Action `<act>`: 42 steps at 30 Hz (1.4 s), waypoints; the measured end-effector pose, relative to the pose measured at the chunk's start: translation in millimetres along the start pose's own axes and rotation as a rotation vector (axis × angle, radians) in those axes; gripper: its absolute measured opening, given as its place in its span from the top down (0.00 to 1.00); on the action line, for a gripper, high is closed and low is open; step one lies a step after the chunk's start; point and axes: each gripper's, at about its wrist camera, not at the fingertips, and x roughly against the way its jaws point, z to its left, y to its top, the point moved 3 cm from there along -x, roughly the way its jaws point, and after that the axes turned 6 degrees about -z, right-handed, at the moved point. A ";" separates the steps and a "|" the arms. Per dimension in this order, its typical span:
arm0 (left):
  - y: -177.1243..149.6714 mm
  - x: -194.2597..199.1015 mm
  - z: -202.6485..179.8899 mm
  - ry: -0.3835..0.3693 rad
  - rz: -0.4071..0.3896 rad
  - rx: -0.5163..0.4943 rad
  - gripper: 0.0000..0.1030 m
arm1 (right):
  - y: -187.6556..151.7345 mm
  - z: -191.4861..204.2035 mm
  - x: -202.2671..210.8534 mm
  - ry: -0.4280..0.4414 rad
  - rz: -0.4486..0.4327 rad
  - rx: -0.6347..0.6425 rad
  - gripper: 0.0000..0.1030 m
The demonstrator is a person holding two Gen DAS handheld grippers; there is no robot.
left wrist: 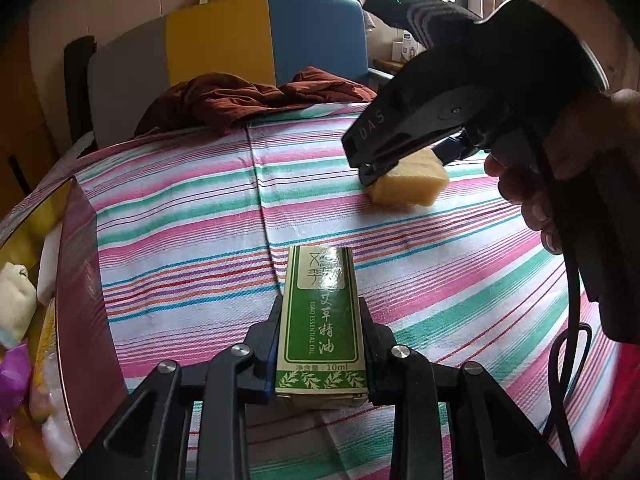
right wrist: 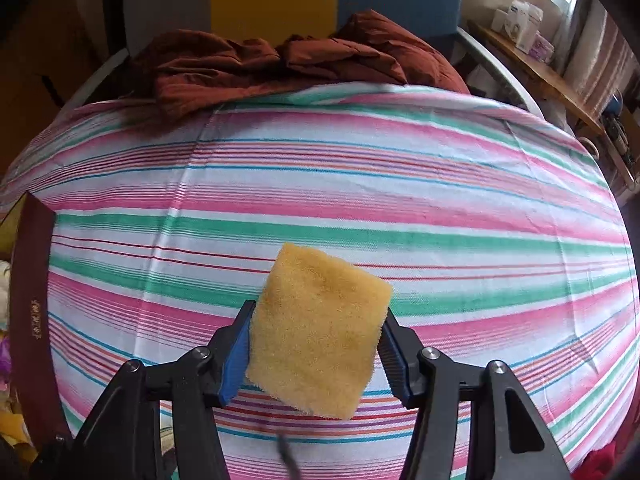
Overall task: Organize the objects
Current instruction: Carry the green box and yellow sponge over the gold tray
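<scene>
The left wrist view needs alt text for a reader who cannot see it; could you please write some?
The left gripper clamps a small green and white essential oil carton above a pink, green and white striped bedsheet. Beyond it, the right gripper holds a yellow sponge block on the sheet.

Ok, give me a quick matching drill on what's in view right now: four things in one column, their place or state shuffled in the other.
Things:
1. green and cream essential oil carton
2. yellow foam sponge block
3. rust-brown crumpled cloth
4. dark red box

Places:
A. bunched at the far end of the striped bedsheet
B. clamped in the left gripper
C. at the sheet's left edge
D. between the right gripper's pads

Pairs: 1-B, 2-D, 3-A, 4-C
</scene>
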 end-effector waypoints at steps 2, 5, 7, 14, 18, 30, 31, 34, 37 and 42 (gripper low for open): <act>1.8 3.6 -1.0 -0.001 0.008 -0.013 0.70 | 1.7 5.7 1.8 0.011 -0.013 0.019 0.45; 2.6 13.1 -2.7 -0.009 0.008 -0.023 0.70 | 3.2 14.8 1.8 0.024 -0.028 0.055 0.44; 7.7 27.4 -5.2 -0.023 -0.016 -0.030 0.70 | 3.5 21.3 1.0 0.030 -0.033 0.082 0.45; 30.1 81.6 5.5 -0.003 -0.119 -0.031 0.70 | -9.7 50.7 0.5 0.020 -0.043 0.204 0.44; 35.7 105.5 36.1 0.063 -0.146 0.005 0.70 | -10.9 52.2 -0.1 0.018 -0.048 0.211 0.44; 13.0 144.5 139.0 0.261 -0.141 0.152 0.70 | -13.4 52.3 -3.4 -0.028 -0.053 0.178 0.45; 9.9 147.0 146.9 0.276 -0.140 0.164 0.70 | -13.8 52.5 -2.5 -0.034 -0.050 0.175 0.45; -0.9 153.0 167.5 0.300 -0.135 0.198 0.70 | -16.3 56.8 0.2 -0.060 -0.034 0.176 0.46; -10.4 159.2 185.2 0.317 -0.130 0.231 0.70 | -20.4 64.7 5.3 -0.054 -0.006 0.174 0.46; -21.6 165.5 200.3 0.327 -0.131 0.264 0.70 | -31.2 88.2 23.5 -0.008 0.015 0.184 0.46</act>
